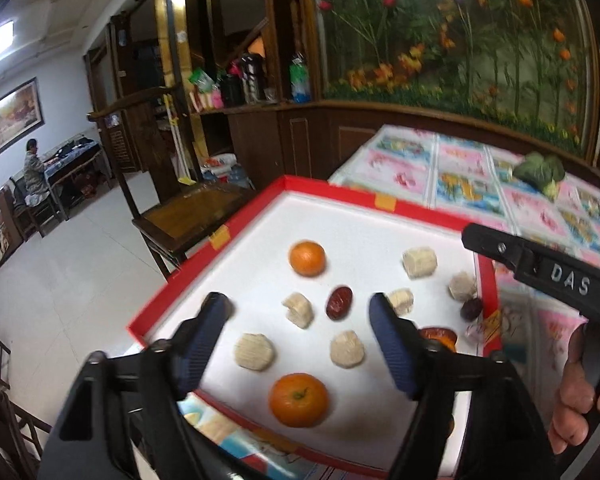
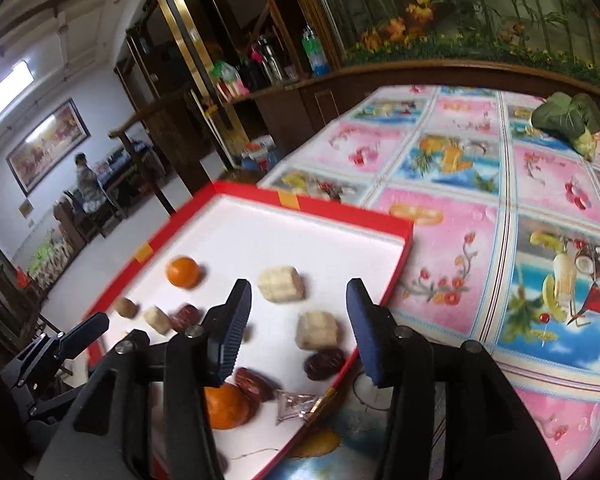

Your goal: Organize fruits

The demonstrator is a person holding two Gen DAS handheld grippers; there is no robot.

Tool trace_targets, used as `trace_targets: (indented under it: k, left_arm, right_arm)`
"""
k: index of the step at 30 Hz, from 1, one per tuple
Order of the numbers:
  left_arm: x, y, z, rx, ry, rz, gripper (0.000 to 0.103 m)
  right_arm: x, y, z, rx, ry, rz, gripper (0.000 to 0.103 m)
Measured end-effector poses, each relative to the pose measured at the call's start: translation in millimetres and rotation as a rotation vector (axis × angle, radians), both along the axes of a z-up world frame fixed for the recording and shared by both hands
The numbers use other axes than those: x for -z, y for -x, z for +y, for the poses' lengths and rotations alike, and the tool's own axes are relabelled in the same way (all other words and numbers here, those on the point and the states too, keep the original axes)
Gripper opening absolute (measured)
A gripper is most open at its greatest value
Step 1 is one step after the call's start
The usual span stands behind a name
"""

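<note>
Both grippers hang over the red tray (image 1: 384, 201), holding nothing. The left gripper (image 1: 300, 308) has its fingers apart above an orange (image 1: 299, 400) and pale cakes; the right gripper (image 2: 300, 312) is also wide open above a cake (image 2: 317, 329) and a date (image 2: 324, 363). Sorting seems not yet begun. Next, I think, one gripper must go down around one fruit. Farther away, a second orange (image 1: 307, 258) lies.

Red-rimmed white tray (image 1: 256, 216) holds orange tangerines (image 1: 299, 400) — on a pink-and-blue floral tablecloth (image 2: 500, 200).
</note>
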State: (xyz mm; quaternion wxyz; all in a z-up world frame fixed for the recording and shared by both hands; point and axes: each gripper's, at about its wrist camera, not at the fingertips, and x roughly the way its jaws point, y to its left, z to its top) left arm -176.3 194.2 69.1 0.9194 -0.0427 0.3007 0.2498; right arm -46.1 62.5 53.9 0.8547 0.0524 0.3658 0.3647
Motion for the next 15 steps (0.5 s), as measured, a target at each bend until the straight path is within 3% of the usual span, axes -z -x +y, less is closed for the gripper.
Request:
trace_targets:
  k: [8,11,15]
  left_arm:
    - [-32.9,39.8,2.6,-0.116,-0.087,-0.085,0.083]
    - [-43.3,49.8,8.2,-0.107,-0.049,-0.091,0.083]
    - [-51.4,54.0,9.3,-0.140,-0.048,-0.087,0.084]
  right_arm:
    - [-25.8,26.0,-6.9,-0.005,-0.086,-0.095,0.061]
    - [-32.3,40.2,-9.8,-0.014,-0.072,-0.147,0.062]
    - [-38.5,61.9,-20.3,-0.054,-0.083,-0.187,0.073]
